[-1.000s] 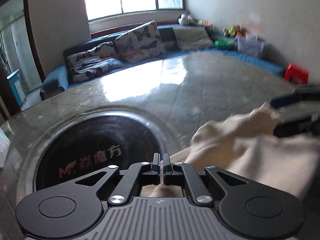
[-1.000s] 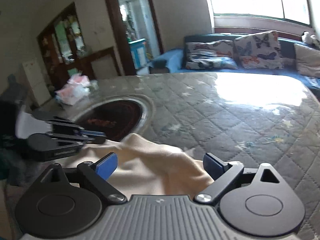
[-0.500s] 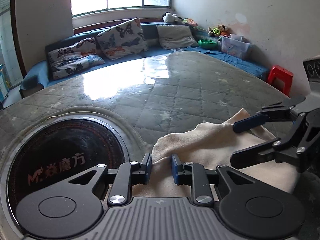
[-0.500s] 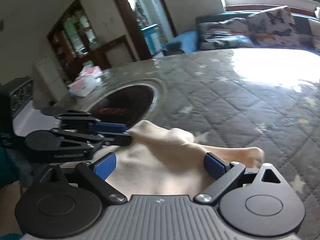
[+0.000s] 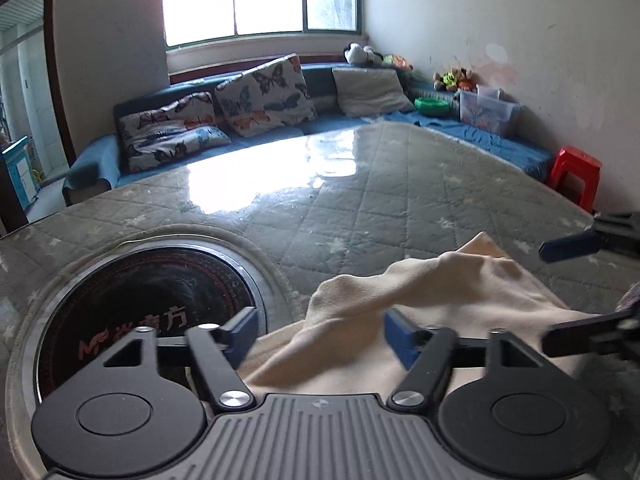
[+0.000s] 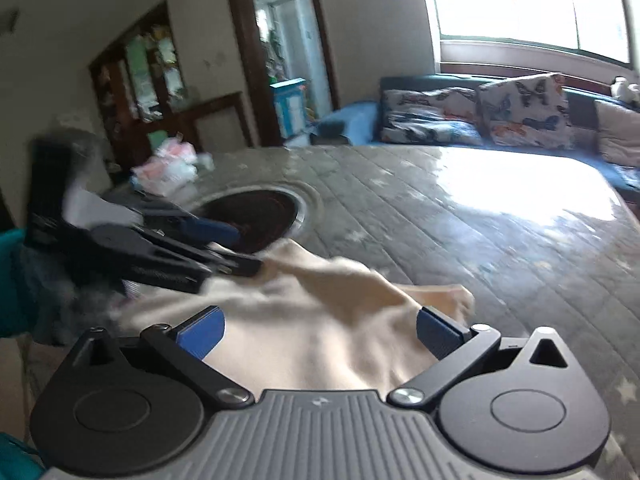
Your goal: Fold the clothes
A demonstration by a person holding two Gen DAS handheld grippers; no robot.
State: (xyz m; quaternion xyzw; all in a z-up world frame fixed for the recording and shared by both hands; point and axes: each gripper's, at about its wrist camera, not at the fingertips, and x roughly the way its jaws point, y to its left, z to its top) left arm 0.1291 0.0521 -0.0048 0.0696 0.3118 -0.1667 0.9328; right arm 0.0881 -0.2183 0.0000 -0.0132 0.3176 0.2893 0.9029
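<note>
- Cream, soft fabric garment [image 5: 420, 312] lay bunched on quilted grey table [image 5: 360, 208].
- Left claw [image 5: 320, 338] was opening, right claw [image 6: 320, 330] too; both released.
- Judged between folds; next: regrasp an edge.

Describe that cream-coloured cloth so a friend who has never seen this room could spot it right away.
Start at the large table with the quilted grey cover in front of the blue sofa. At its near edge, just right of the round black hotplate set into the top, lies the cream cloth, rumpled in soft folds. It is the only pale, plain fabric there; the sofa cushions are printed with butterflies.
</note>
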